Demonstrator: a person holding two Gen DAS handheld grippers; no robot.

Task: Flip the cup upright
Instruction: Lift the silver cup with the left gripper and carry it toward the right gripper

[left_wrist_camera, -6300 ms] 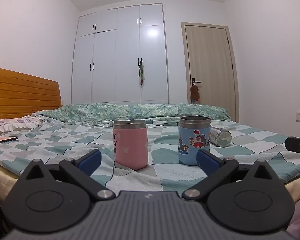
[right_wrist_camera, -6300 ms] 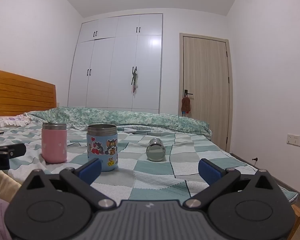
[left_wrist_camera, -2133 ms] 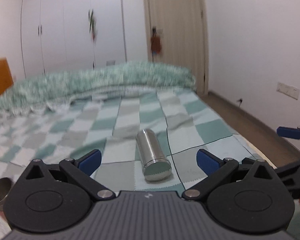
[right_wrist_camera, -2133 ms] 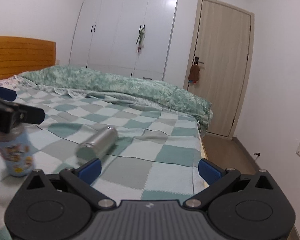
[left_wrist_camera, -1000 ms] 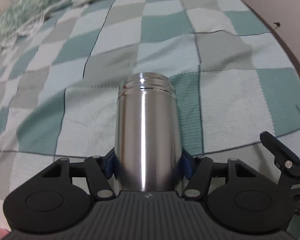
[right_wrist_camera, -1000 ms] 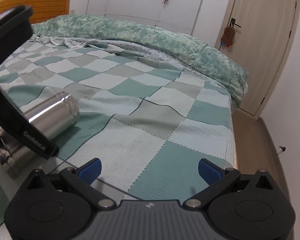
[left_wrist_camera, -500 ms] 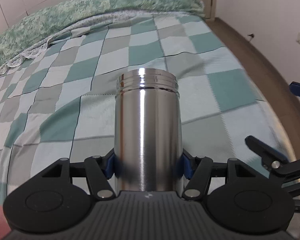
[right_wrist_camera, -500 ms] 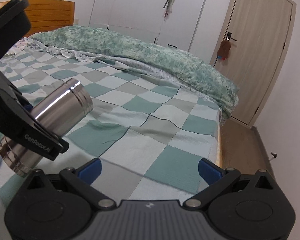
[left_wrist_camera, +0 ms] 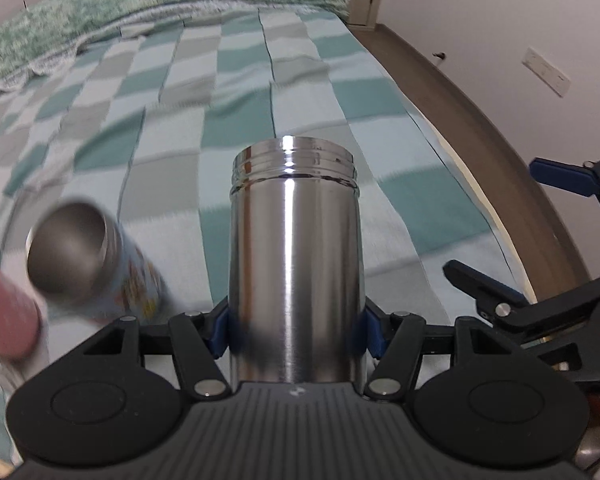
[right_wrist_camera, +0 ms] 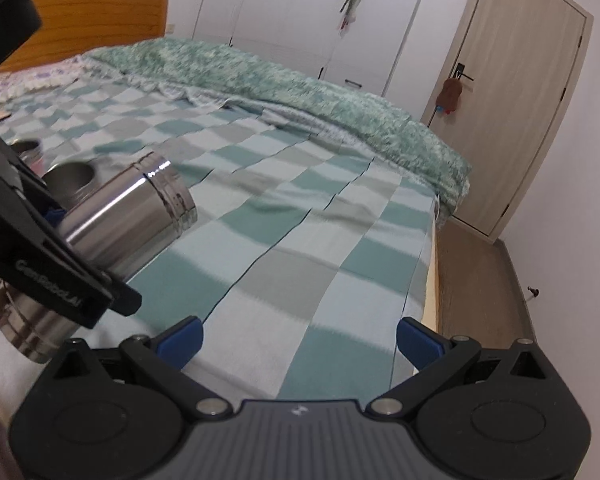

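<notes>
My left gripper (left_wrist_camera: 294,328) is shut on a plain steel cup (left_wrist_camera: 294,264), its blue pads pressed against both sides of the body. The cup's threaded rim points away from me, above the checked bed cover. In the right wrist view the same steel cup (right_wrist_camera: 128,216) is held off the bed, tilted with its rim up and to the right, gripped by the left gripper (right_wrist_camera: 52,264). My right gripper (right_wrist_camera: 298,338) is open and empty above the bed's right side. It also shows in the left wrist view (left_wrist_camera: 540,232).
A blue cartoon cup (left_wrist_camera: 96,256) and a pink cup (left_wrist_camera: 2,312) stand upright on the bed (left_wrist_camera: 300,92), left of the held cup. The bed's right edge and wooden floor (right_wrist_camera: 480,280) lie to the right. A folded green quilt (right_wrist_camera: 280,84) lies across the far bed.
My left gripper has swung left with the steel cup, bringing the blue and pink cups into its view. The cup's rim has tilted a little higher. The right gripper stays open.
</notes>
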